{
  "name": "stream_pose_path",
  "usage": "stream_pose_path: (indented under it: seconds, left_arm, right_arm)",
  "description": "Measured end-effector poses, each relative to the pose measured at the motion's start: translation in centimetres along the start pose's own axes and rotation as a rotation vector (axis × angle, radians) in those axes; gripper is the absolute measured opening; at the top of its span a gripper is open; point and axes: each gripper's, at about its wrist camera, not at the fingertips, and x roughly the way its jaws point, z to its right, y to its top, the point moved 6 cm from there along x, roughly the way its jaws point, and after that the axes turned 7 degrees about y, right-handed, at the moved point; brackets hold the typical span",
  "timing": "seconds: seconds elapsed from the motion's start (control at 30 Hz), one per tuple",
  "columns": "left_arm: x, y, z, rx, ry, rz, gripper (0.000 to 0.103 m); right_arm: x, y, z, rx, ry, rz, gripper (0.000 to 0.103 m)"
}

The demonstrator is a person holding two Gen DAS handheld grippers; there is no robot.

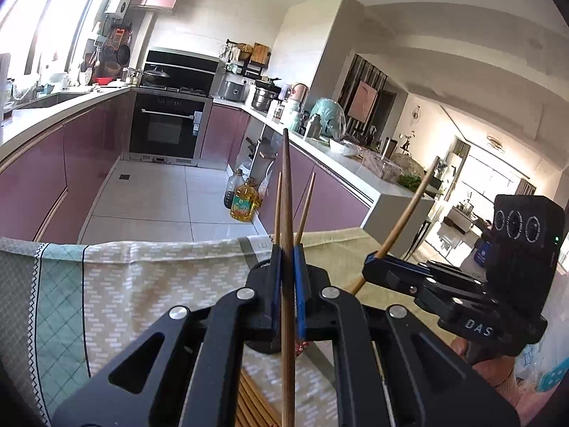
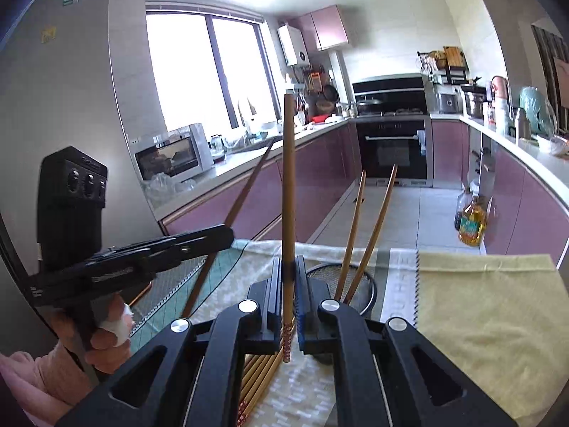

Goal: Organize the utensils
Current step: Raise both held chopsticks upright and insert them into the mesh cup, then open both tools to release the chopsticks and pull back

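Note:
My left gripper [image 1: 287,252] is shut on a brown chopstick [image 1: 287,192] held upright above the table; it also shows in the right wrist view [image 2: 227,236], at the left. My right gripper [image 2: 288,263] is shut on another chopstick [image 2: 288,178], also upright; it shows in the left wrist view [image 1: 370,259], at the right. Two chopsticks [image 2: 362,235] stand in a black mesh holder [image 2: 366,286] just right of my right gripper. Several chopsticks [image 2: 259,377] lie in a row on the cloth below both grippers.
The table is covered by a patterned cloth [image 1: 142,284] and a yellow-green cloth [image 2: 490,313]. Beyond its far edge lie the kitchen floor, oil bottles [image 1: 243,199], purple cabinets and an oven [image 2: 391,149].

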Motion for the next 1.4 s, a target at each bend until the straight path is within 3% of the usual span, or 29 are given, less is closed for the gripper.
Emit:
stream_pose_path:
  seconds: [0.33, 0.5, 0.77, 1.1, 1.17, 1.3, 1.4]
  left_arm:
    - [4.9, 5.1, 0.7, -0.07, 0.082, 0.151, 0.007]
    - [7.4, 6.5, 1.4, -0.08, 0.126, 0.182, 0.007]
    - [12.3, 4.7, 1.4, -0.062, 0.216, 0.124, 0.008]
    - [11.9, 1.0, 1.1, 0.06, 0.244, 0.039, 0.009]
    - [11.6, 0.4, 1.0, 0.087, 0.243, 0.016, 0.015]
    - [10.8, -0.5, 0.9, 0.14, 0.264, -0.01, 0.037]
    - [9.6, -0.5, 0.3, 0.138, 0.252, -0.014, 0.038]
  right_arm:
    - [-0.4, 3.6, 1.6, -0.009, -0.021, 0.075, 0.006]
    - [0.3, 4.4, 2.7, -0.007, -0.036, 0.088, 0.006]
    - [3.2, 2.1, 4.4, 0.016, -0.05, -0.018, 0.006]
    - [5.6, -0.3, 5.2, 0.045, -0.061, -0.129, 0.008]
    - [5.9, -0.7, 5.6, 0.068, -0.07, -0.139, 0.008]
    - [6.1, -0.9, 6.6, 0.098, -0.089, -0.133, 0.017]
    - [5.7, -1.1, 6.6, 0.105, -0.096, -0.12, 0.021]
